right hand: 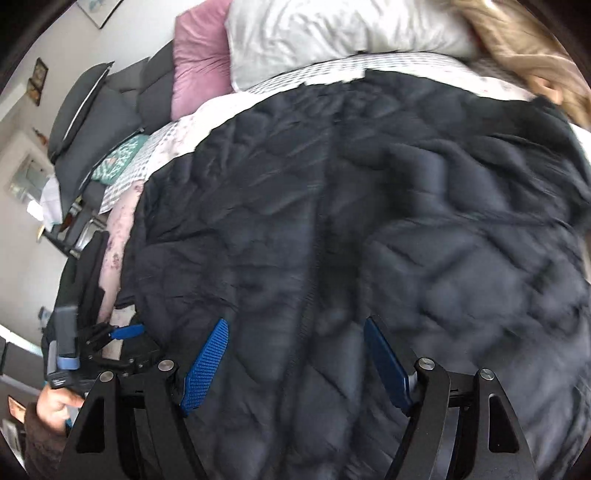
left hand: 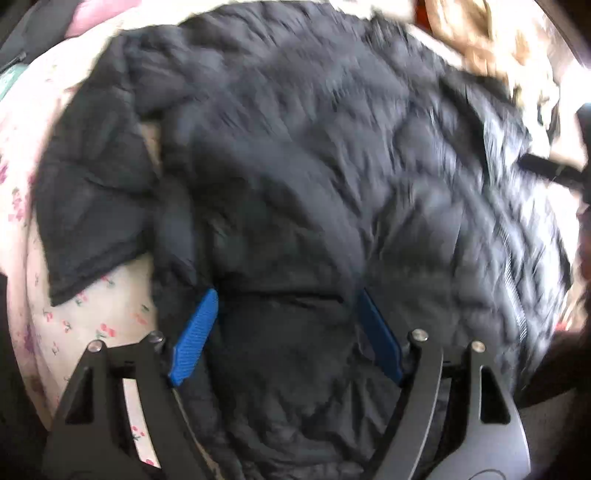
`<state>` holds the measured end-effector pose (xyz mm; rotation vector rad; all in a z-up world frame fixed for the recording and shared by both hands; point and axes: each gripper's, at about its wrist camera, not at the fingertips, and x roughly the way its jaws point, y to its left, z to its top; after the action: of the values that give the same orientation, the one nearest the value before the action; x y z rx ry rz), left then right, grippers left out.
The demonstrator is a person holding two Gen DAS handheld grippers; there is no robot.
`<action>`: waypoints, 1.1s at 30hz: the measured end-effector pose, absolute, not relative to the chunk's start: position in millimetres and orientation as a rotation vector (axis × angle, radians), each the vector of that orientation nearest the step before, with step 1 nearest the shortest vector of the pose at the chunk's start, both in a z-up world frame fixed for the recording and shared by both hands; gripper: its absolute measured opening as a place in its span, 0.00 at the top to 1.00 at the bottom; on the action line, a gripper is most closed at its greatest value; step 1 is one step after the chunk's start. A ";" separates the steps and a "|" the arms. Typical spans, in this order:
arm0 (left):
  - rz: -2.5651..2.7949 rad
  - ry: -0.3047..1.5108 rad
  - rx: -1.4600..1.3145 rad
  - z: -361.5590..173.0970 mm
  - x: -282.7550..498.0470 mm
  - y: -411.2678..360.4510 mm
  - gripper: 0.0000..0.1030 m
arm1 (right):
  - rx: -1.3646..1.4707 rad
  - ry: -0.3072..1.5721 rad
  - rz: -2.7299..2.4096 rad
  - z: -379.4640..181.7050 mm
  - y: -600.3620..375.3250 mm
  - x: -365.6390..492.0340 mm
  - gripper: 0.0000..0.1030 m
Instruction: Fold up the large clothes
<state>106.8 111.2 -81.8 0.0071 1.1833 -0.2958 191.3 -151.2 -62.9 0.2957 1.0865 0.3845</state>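
Note:
A large black quilted puffer jacket lies spread on a bed with a floral sheet. It fills the right wrist view too. One sleeve lies out to the left in the left wrist view. My left gripper is open, its blue fingers apart over the jacket's near edge. My right gripper is open over the jacket, with nothing between its fingers. The left gripper also shows at the lower left of the right wrist view.
A pink pillow and a grey-white pillow lie at the head of the bed. A tan furry thing lies at the far right. Dark cushions and clutter stand left of the bed.

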 end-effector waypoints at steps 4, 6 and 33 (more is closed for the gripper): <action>-0.191 1.096 -0.100 -75.2 125.6 135.0 0.24 | 0.334 1.117 0.426 -75.2 -128.9 213.5 0.25; -0.167 1.081 -0.162 -80.1 138.3 142.5 0.24 | 0.372 1.131 0.450 -84.2 -121.6 223.4 0.25; -0.357 1.001 -0.284 -52.9 103.1 177.5 0.98 | 0.328 1.112 0.854 -66.0 -75.5 190.1 0.90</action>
<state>103.1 177.5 -52.9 -0.2839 1.0012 -0.3566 190.1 -75.5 -66.0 0.3282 1.1117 0.8543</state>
